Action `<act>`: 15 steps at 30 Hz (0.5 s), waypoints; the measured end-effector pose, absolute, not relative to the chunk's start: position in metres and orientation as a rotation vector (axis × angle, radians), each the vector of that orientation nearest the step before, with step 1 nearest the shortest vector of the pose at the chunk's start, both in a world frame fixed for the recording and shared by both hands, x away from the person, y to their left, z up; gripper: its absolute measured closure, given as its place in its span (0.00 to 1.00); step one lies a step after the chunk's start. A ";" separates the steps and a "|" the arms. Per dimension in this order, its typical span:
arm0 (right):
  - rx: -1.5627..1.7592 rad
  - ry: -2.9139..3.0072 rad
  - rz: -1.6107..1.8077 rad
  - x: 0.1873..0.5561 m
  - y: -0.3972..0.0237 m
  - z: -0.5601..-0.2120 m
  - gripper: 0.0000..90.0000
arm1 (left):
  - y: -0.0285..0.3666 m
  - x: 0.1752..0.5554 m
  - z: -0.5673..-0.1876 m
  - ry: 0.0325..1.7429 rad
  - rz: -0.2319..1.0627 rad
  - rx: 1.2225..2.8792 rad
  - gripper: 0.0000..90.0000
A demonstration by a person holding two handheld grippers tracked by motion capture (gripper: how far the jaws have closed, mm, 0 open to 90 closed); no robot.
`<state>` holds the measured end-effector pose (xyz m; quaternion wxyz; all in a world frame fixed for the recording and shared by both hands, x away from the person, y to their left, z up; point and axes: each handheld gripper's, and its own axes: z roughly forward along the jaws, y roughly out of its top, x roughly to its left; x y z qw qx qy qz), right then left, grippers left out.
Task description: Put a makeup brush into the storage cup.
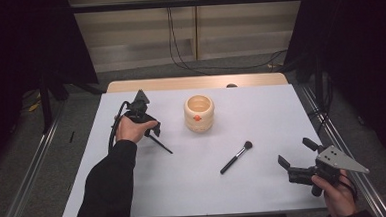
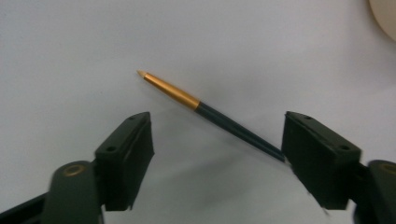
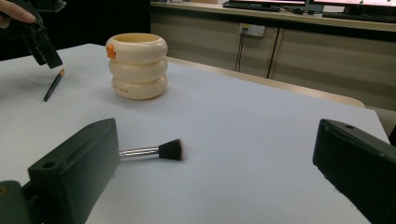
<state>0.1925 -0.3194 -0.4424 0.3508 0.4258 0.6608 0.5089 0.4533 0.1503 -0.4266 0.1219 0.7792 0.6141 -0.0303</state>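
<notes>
A thin brush with a gold ferrule, a pale tip and a dark handle lies on the white table. My left gripper hangs over it, jaws open to either side of the handle; the handle's end runs up close to one jaw. The same thin brush shows left of a cream ribbed pot. A black makeup brush with a silver ferrule lies right of centre. My right gripper is held low at the front right, open and holding nothing, aimed toward that brush.
The pot stands upright at the middle back, with a small orange mark on its side. A wooden strip borders the table's far edge. Metal rails run along both sides, and cables trail on the floor behind.
</notes>
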 end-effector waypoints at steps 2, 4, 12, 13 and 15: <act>1.101 1.706 1.316 0.193 -0.319 -0.442 0.00 | 0.150 0.455 -0.429 1.804 -0.088 2.283 0.36; 1.099 1.711 1.317 0.192 -0.320 -0.442 0.00 | 0.149 0.456 -0.432 1.820 -0.087 2.278 0.38; 1.095 1.714 1.316 0.193 -0.319 -0.443 0.00 | 0.145 0.458 -0.440 1.863 -0.104 2.280 0.45; 1.094 1.712 1.316 0.193 -0.320 -0.442 0.00 | 0.146 0.458 -0.441 1.864 -0.110 2.280 0.46; 1.098 1.712 1.317 0.192 -0.319 -0.443 0.00 | 0.145 0.458 -0.444 1.877 -0.112 2.284 0.47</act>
